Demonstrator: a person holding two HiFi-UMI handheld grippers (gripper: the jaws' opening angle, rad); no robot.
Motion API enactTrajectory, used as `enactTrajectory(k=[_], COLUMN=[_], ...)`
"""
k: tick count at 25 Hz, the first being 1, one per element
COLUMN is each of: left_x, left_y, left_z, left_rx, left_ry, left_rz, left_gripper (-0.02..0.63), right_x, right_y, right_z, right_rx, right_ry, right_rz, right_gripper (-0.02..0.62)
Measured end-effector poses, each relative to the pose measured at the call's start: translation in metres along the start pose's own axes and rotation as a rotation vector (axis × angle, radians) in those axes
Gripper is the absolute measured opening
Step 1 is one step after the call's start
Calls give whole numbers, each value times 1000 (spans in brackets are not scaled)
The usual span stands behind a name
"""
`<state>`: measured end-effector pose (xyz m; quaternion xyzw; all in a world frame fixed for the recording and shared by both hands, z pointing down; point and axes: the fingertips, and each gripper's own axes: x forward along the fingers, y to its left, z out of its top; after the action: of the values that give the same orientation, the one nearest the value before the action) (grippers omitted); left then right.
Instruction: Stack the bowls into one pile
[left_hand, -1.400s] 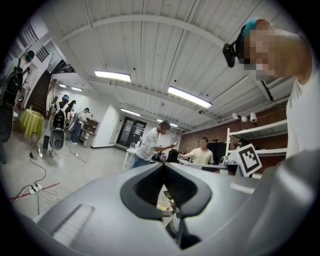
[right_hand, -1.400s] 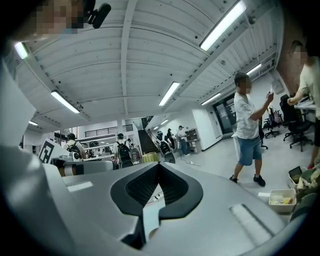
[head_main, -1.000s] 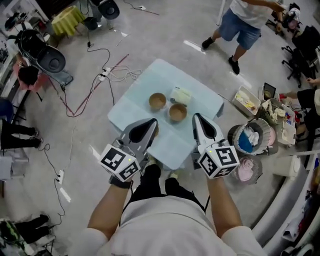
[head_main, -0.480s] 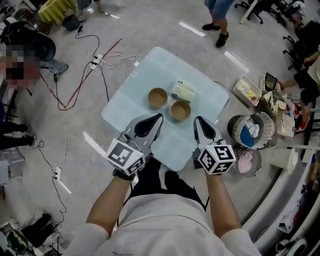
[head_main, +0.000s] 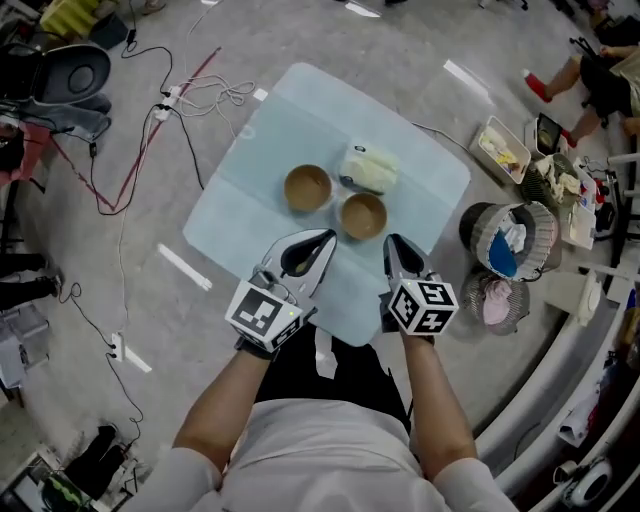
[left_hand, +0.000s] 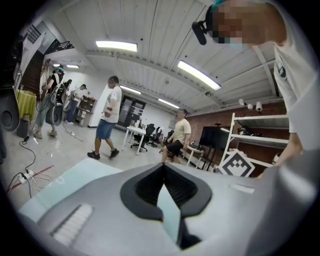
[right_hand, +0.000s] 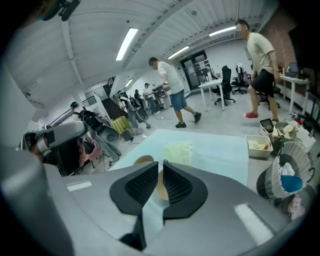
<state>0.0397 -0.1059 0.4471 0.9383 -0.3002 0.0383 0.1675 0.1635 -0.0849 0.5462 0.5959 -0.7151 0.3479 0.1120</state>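
Two brown bowls stand apart and upright on the light blue table (head_main: 270, 120): one to the left (head_main: 307, 187), one to the right (head_main: 363, 215). A pale yellow cloth (head_main: 368, 167) lies just behind them. My left gripper (head_main: 328, 236) hovers near the table's front edge, short of both bowls, with its tips together and nothing in them; its own view shows its jaws (left_hand: 162, 166) over bare table (left_hand: 65, 180). My right gripper (head_main: 390, 240) hangs just right of the nearer bowl, empty, jaws (right_hand: 159, 164) a thin slit apart. A bowl (right_hand: 142, 160) and the cloth (right_hand: 179, 150) lie ahead of it.
A wire basket (head_main: 505, 250) with blue and white things stands right of the table, with a pink item (head_main: 495, 300) below it and a white tray (head_main: 500, 150) behind. Cables (head_main: 170, 100) run over the floor at left. People (right_hand: 172, 90) walk in the room beyond.
The head view has shifted, so the table sits higher and larger. A walking person has left the top of the view. Both grippers stay short of the bowls, still empty.
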Motion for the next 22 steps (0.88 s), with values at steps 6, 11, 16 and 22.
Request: enactTrajectory(k=[6, 11, 16, 22], left_x=[22, 31, 39, 45], left_y=[10, 13, 14, 15], left_z=[-40, -61, -74, -82], left_rx=[-27, -23, -38, -31], left_ry=[61, 82, 105, 115], left_rz=[-31, -49, -61, -79], left_gripper=[6, 6, 6, 6], right_x=[45, 63, 77, 92], right_y=[-38, -60, -71, -83], right_z=[-43, -71, -91, -99], right_rx=[58, 99, 162, 237], right_ry=[81, 127, 159, 190], right_rz=[-75, -137, -161, -158], right_gripper=[48, 49, 57, 57])
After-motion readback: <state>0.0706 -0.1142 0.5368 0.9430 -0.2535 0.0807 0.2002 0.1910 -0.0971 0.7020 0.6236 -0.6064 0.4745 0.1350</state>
